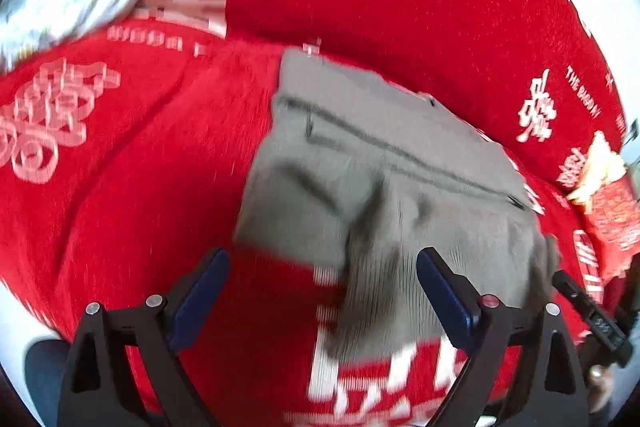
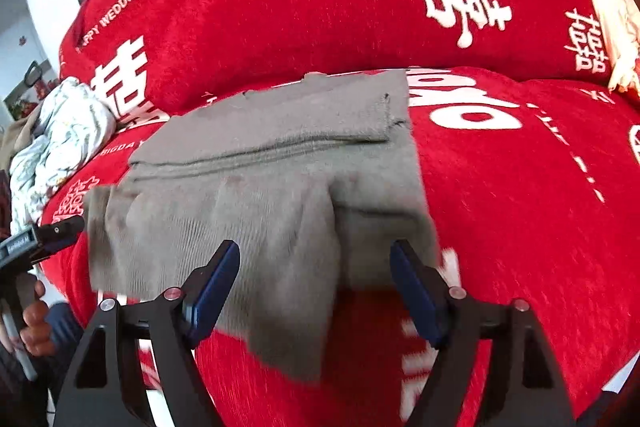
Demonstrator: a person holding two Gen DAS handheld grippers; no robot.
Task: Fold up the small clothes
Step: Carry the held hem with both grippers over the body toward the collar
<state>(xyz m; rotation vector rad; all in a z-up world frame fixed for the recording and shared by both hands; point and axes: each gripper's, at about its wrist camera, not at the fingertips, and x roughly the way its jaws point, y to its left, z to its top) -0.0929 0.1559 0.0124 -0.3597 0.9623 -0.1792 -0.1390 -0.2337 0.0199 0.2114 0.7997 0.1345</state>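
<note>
Grey garment lying on red blanket, left gripper and right gripper above it, jaws wide, gripping nothing

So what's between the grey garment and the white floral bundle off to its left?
Only bare red blanket with white lettering separates the grey garment from the floral bundle; the right wrist view shows it.

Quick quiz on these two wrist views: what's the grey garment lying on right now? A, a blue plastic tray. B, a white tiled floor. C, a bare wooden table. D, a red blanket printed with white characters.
D: the grey garment lies spread on a red blanket printed with white characters and lettering, visible all around it in both wrist views.
</note>
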